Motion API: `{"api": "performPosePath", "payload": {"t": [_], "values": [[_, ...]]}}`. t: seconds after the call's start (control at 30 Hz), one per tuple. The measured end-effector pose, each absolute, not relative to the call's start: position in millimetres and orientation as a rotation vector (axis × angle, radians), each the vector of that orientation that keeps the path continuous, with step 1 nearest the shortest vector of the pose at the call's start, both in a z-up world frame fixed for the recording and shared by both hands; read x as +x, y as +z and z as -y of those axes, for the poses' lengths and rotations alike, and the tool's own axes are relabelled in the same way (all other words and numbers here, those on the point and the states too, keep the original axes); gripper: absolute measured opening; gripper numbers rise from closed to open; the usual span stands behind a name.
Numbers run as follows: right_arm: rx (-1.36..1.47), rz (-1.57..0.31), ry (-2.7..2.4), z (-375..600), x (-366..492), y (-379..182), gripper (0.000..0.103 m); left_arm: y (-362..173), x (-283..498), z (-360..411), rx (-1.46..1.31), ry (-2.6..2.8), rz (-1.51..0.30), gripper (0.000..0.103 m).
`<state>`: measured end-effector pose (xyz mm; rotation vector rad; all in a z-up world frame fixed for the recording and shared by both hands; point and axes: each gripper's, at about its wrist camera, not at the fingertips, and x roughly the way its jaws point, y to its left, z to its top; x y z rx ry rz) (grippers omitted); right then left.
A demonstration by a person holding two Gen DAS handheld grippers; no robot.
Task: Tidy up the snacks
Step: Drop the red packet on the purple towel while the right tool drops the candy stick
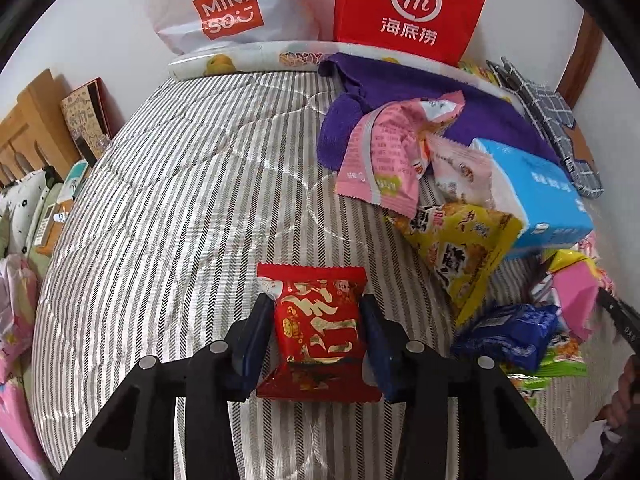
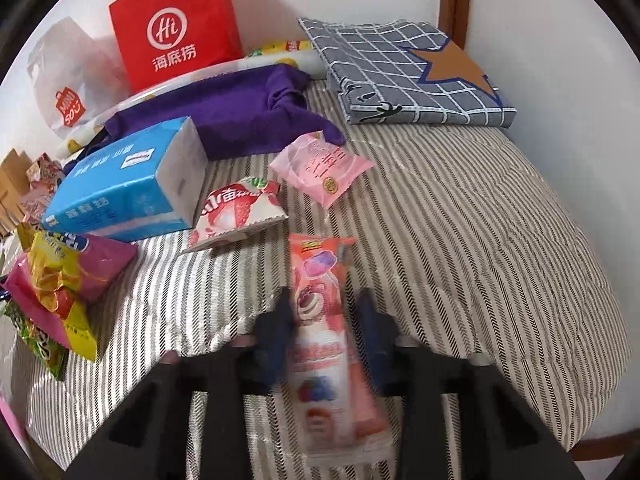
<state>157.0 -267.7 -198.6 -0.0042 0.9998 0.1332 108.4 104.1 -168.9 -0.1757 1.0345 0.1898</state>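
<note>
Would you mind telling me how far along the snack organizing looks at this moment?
Early, by the look of it. Nothing looks sorted yet. In hand: the left gripper is shut on a red snack packet, and the right gripper is shut on a long pink snack packet. Left: a loose heap of packets beside the blue tissue box, including the strawberry packet and the yellow packet, on the striped bed cover.

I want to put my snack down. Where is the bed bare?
The striped quilt is bare left of the red packet, up to the white bag. Also bare right of the pink packet, below the checked cloth. Crowded around the blue box.
</note>
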Motion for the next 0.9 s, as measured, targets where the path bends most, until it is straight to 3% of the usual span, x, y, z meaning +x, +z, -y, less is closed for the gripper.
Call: {"api": "performPosePath", "payload": {"t": [0.9], "values": [[0.019,-0.879,0.241,217.2,133.4,-91.2,0.024,-65.2,121.1,-30.6,-0.132,-0.038,-0.912,0.042]]}}
